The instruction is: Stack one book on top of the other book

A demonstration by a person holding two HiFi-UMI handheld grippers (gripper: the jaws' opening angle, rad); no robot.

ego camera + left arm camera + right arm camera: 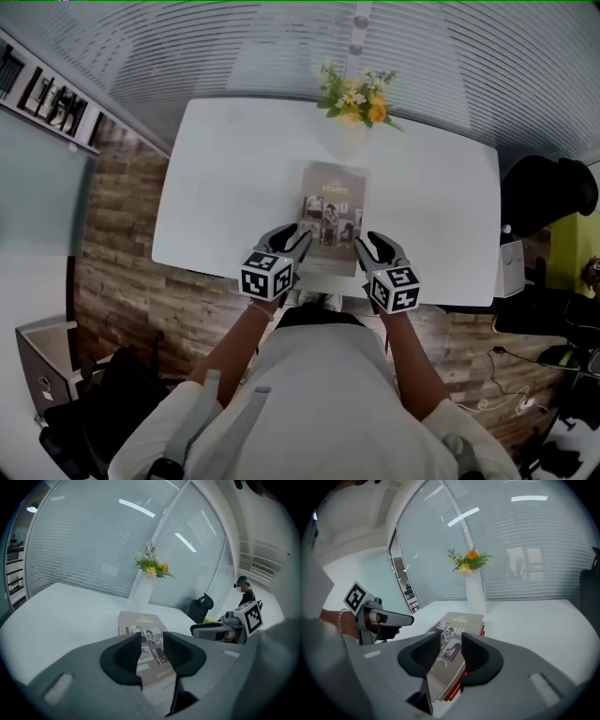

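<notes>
Your head camera looks steeply down from high above the white rectangular table, with the grey-brown photo-cover book mid-frame. Your two gripper cameras sit low and close behind their jaws, looking across the table top. Both share that book at centre and the yellow flower bunch above it.

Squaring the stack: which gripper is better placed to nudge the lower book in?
Right, probably: the red lower book juts past the grey top book toward the right gripper. The left gripper is as close; both are open.
</notes>
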